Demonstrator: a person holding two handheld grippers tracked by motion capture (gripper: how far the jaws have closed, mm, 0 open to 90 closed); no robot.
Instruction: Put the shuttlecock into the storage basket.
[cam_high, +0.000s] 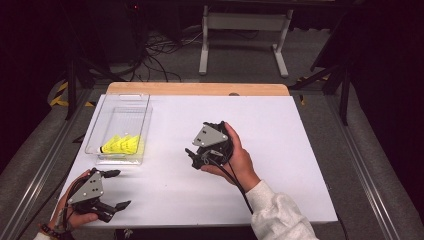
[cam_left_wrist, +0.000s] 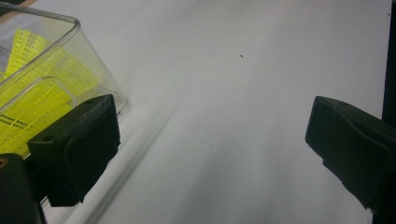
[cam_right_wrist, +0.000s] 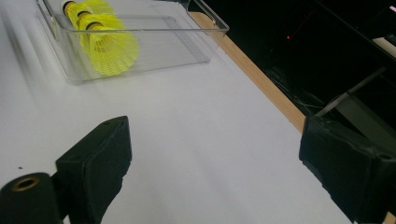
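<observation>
High view: yellow shuttlecocks sit corralled in the clear bin, so both the left hand-held gripper and right hand-held gripper hang spread wide and empty over the counter.

Open tabletop beside clear bin

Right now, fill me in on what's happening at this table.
A person holds a gripper in each hand over a white table. Yellow shuttlecocks lie in the near end of a clear bin at the table's left. The left gripper is open at the near-left corner, just short of the bin. The right gripper is open mid-table, jaws turned toward the bin. Both are empty.
</observation>
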